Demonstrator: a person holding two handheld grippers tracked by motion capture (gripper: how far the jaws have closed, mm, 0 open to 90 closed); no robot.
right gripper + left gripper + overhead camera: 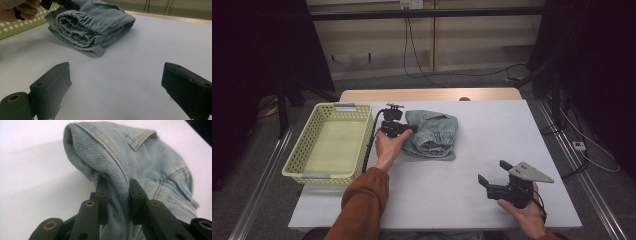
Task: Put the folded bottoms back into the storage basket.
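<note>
A folded pair of light-blue denim shorts [432, 134] lies on the white table, right of the basket. My left gripper [404, 129] sits at its left edge, and its black jaws are shut on a raised fold of the denim shorts [117, 172]. The elastic waistband of the shorts [87, 27] faces my right gripper [493, 172], which rests near the table's front right, held by a hand. Its jaws [115, 87] stand wide open with only bare table between them.
A pale yellow plastic basket [297, 159] stands at the left edge of the table, with nothing in it. The white table top [492, 130] stretches right of the shorts. Cables run across the floor beyond and to the right.
</note>
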